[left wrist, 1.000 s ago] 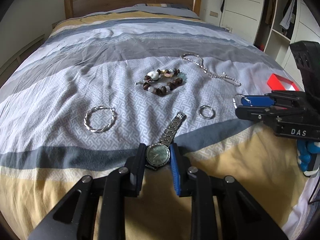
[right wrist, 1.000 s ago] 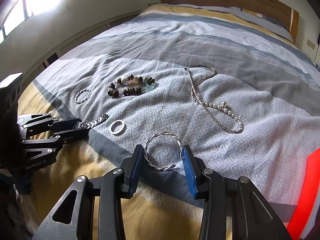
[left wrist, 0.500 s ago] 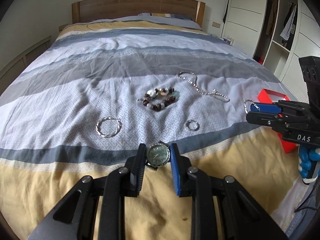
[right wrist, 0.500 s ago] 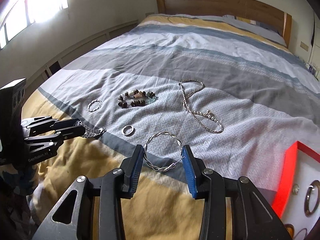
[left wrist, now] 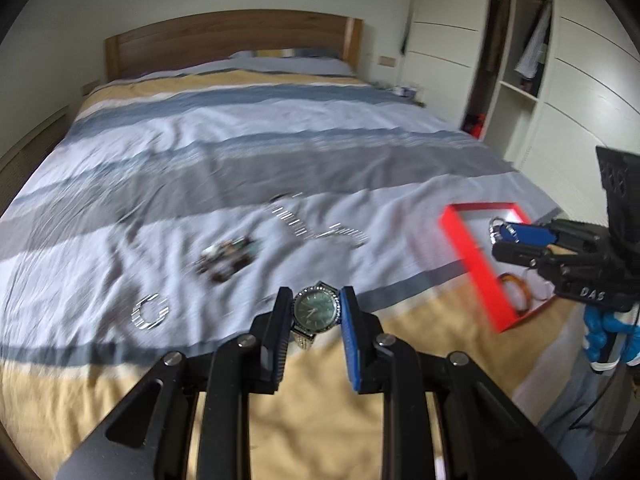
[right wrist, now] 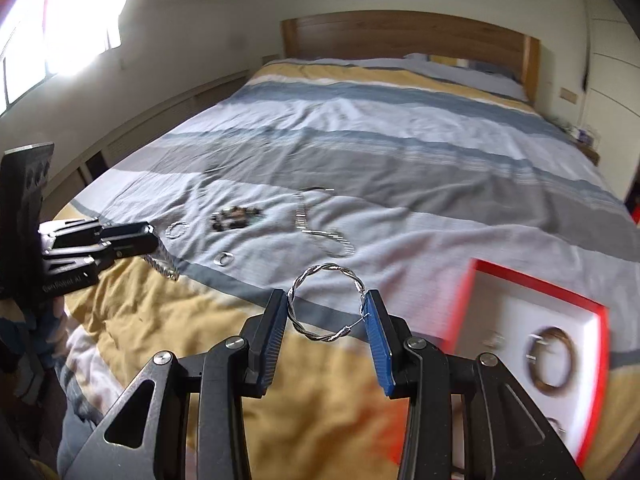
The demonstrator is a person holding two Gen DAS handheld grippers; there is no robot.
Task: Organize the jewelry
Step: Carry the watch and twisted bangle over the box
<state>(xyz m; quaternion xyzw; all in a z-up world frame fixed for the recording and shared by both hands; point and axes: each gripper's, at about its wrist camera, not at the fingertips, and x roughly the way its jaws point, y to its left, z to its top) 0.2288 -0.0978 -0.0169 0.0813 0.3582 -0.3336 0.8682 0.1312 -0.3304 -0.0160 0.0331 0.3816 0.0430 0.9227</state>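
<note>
Pinching a watch (left wrist: 315, 309) by the sides of its case, the left gripper (left wrist: 314, 312) hangs above the near, yellow stripe of the bedspread (left wrist: 280, 152), the metal strap dangling below the dial. Farther out on the grey patterned band lie a twisted hoop (left wrist: 150, 312) at left, a beaded bracelet (left wrist: 228, 258) in the middle and a chain (left wrist: 316, 228) beyond it, all blurred. At right sits a red tray (left wrist: 472, 256) with a white floor, a brown bangle inside it; the right gripper (left wrist: 504, 236) hovers over it.

From the right wrist, the right gripper (right wrist: 328, 312) is closed on a second twisted hoop (right wrist: 326, 302), pads pressing its left and right edges, above the near stripes. The tray (right wrist: 536, 284) lies near right, holding the bangle (right wrist: 554, 360). A small ring (right wrist: 224, 258) lies far left of the hoop, on the bedspread (right wrist: 400, 152). At far left the left gripper (right wrist: 148, 240) holds the watch, strap hanging.
</note>
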